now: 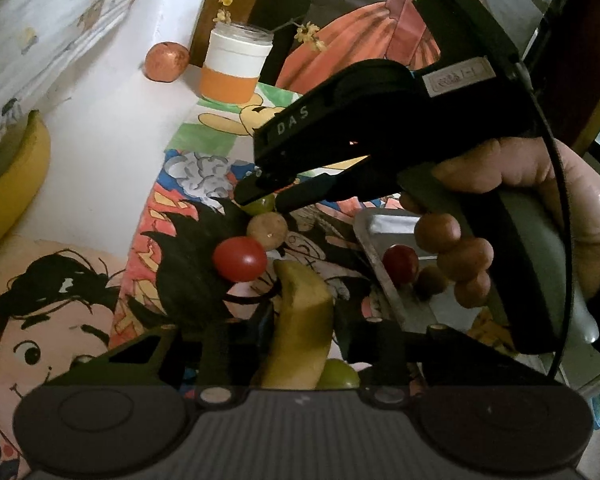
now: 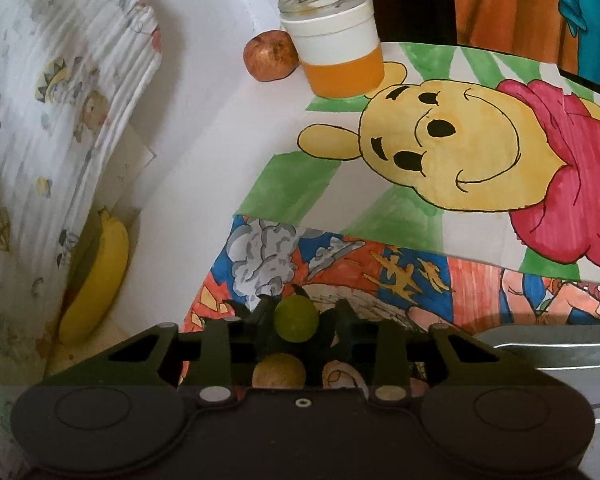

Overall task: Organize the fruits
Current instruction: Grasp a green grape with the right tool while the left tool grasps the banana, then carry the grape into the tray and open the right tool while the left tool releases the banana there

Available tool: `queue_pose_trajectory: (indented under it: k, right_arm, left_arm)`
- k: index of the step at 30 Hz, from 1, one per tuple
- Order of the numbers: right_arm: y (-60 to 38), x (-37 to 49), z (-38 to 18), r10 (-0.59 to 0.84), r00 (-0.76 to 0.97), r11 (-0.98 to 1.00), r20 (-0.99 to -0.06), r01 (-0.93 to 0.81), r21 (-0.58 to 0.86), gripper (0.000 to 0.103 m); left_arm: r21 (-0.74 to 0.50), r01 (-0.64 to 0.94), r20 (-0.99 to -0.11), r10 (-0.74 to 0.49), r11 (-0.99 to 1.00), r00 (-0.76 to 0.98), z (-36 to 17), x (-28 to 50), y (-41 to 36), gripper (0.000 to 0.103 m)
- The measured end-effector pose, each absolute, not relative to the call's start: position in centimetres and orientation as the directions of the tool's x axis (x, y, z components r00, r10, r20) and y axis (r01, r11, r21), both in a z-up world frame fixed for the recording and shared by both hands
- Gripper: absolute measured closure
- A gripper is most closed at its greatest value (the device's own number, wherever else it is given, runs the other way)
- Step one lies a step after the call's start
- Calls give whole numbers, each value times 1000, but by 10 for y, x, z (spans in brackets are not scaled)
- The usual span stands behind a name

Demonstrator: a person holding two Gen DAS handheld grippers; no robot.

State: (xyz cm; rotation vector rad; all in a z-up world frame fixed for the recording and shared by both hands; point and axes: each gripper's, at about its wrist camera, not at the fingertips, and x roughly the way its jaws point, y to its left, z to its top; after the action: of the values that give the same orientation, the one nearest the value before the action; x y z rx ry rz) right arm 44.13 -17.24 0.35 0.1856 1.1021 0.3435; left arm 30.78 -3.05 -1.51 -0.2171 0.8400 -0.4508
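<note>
My right gripper (image 2: pixel 298 320) is closed around a green grape (image 2: pixel 297 319), which also shows in the left wrist view (image 1: pixel 260 205) between its black fingers (image 1: pixel 256 194). A tan round fruit (image 1: pixel 267 231) and a red cherry tomato (image 1: pixel 240 259) lie just below it on the drawings. My left gripper (image 1: pixel 300 340) has its jaws on either side of a banana piece (image 1: pixel 302 320); another green grape (image 1: pixel 338 374) lies beside it. A metal tray (image 1: pixel 370 248) on the right holds a red grape (image 1: pixel 400 264) and a brown fruit (image 1: pixel 430 282).
An orange-and-white jar (image 2: pixel 336 44) with yellow flowers and a reddish apple (image 2: pixel 270 55) stand at the back. A whole banana (image 2: pixel 98 276) lies at the left by a printed cloth (image 2: pixel 40 120). Coloured drawings (image 2: pixel 440 152) cover the table.
</note>
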Motion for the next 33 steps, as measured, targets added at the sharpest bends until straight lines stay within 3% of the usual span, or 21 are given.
queue_pose_trajectory:
  k: [3, 12, 33]
  right_arm:
    - [-173, 440, 3, 373, 401, 928, -837, -181, 326, 77]
    - [-177, 430, 5, 398, 421, 917, -815, -198, 346, 78]
    - [-245, 329, 77, 486, 602, 864, -634, -221, 452, 78]
  left_arm:
    - [-376, 290, -666, -474, 880, 576, -16, 309, -28, 68]
    - [-434, 232, -661, -483, 870, 574, -14, 309, -16, 69]
    - [-440, 227, -574, -466, 869, 674, 48, 247, -27, 69]
